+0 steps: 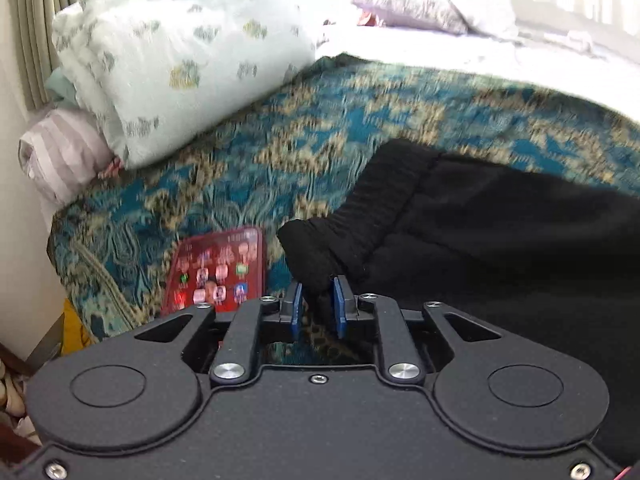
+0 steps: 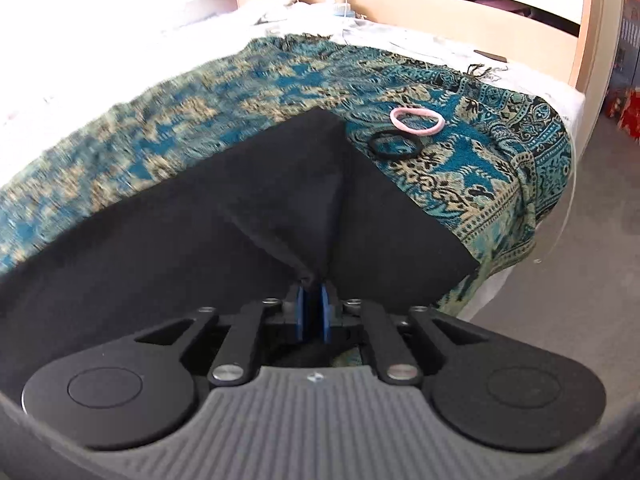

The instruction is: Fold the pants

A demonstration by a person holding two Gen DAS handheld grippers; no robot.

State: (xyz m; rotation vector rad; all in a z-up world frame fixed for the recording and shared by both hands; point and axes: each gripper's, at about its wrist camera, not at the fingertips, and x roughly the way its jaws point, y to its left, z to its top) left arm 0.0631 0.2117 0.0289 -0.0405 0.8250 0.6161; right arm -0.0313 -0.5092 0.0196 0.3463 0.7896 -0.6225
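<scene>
Black pants (image 1: 500, 232) lie on a teal and beige patterned blanket (image 1: 280, 140) on a bed. In the left wrist view my left gripper (image 1: 318, 300) is shut on the gathered waistband end of the pants, lifted a little off the blanket. In the right wrist view the pants (image 2: 200, 216) spread to the left, and my right gripper (image 2: 313, 312) is shut on a pinched fold of the black fabric, which rises into a tented ridge toward the gripper.
A red phone (image 1: 218, 272) lies on the blanket left of the left gripper. A folded pale quilt (image 1: 180, 72) and a striped pillow (image 1: 60, 156) are at the back left. A pink hair tie (image 2: 418, 120) and a black hair tie (image 2: 396, 146) lie right of the pants. The bed edge and floor (image 2: 592, 240) are at right.
</scene>
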